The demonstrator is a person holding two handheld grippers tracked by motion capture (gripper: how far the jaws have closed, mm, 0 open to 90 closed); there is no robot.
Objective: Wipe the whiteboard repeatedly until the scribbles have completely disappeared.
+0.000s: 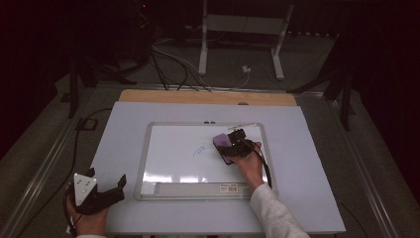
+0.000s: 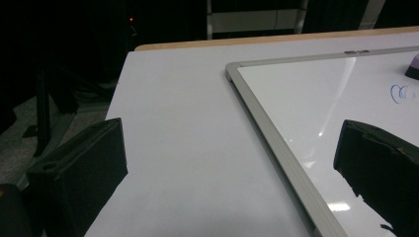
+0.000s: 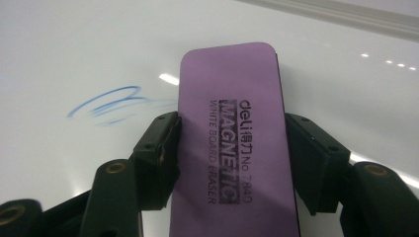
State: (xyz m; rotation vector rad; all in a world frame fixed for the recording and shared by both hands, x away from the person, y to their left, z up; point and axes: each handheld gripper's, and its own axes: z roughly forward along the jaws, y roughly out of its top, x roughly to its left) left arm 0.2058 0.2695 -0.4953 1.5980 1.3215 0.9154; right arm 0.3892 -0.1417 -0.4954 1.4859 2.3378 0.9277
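Observation:
A whiteboard (image 1: 163, 163) with a grey frame lies on the white table top, with a blue scribble (image 1: 199, 150) near its middle. My right gripper (image 1: 229, 147) is shut on a purple whiteboard eraser (image 1: 222, 144), which rests on the board just right of the scribble. In the right gripper view both black jaws press the long sides of the eraser (image 3: 234, 143), and the blue scribble (image 3: 113, 104) lies smeared just left of it. My left gripper (image 1: 106, 189) stands open over the table's front left corner, with nothing between its fingers (image 2: 81, 168), left of the whiteboard frame (image 2: 276, 143).
The white table top (image 1: 124, 134) has bare room left and right of the board. A wooden strip (image 1: 208, 97) runs along its far edge. Beyond it stand a white frame (image 1: 242, 29) and cables on the floor.

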